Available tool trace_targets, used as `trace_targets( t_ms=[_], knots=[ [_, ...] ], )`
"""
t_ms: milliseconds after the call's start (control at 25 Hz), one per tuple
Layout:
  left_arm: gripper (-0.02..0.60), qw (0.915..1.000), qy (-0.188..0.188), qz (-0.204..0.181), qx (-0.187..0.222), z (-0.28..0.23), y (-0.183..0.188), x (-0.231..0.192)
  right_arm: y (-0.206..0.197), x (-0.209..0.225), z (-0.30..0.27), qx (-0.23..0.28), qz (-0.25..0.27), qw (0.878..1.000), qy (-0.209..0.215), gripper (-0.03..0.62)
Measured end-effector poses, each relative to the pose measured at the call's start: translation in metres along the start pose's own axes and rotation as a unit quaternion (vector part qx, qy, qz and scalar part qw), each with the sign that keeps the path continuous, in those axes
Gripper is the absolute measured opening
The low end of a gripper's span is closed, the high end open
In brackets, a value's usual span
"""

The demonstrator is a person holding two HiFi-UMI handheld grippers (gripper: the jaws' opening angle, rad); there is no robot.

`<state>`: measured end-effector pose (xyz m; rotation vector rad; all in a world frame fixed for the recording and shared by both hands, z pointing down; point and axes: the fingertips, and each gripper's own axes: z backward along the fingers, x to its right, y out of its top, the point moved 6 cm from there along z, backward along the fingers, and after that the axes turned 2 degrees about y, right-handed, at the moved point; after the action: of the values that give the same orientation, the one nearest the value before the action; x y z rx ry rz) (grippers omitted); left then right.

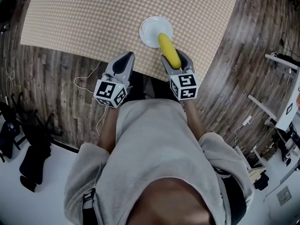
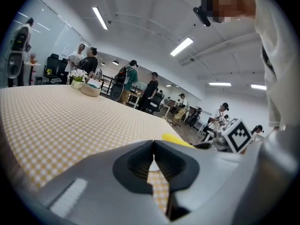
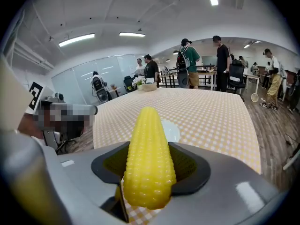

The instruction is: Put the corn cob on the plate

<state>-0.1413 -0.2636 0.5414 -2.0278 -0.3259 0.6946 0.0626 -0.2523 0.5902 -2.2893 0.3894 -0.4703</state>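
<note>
Corn pinched in my right hand-held gripper, plate just beyond its tip, my left hand-held gripper pressed together on nothing, both at the checkered surface's near edge

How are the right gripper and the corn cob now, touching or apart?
Touching. In the right gripper view, the right gripper clamps the corn cob, its jaws pressing both sides.

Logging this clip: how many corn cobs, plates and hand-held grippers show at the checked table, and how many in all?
Corn cob: 1
Plate: 1
Hand-held grippers: 2, the left hand-held gripper and the right hand-held gripper
Total: 4
</note>
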Motion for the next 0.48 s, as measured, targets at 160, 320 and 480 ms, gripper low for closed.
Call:
trace_targets(
  t_ms=[160,320,480],
  knots=[
    [0.008,1.0,0.001,0.005,-0.002,0.002,-0.007,0.004,-0.013,0.0,-0.002,-0.013,0.004,1.0,0.002,0.25],
    [0.008,0.9999,0.009,0.01,-0.001,0.008,-0.01,0.002,-0.011,0.003,-0.015,-0.016,0.017,1.0,0.005,0.25],
    [0.008,0.9997,0.019,0.015,-0.002,0.014,-0.012,-0.002,0.003,0.009,-0.038,-0.013,0.037,0.999,0.009,0.25]
  ],
)
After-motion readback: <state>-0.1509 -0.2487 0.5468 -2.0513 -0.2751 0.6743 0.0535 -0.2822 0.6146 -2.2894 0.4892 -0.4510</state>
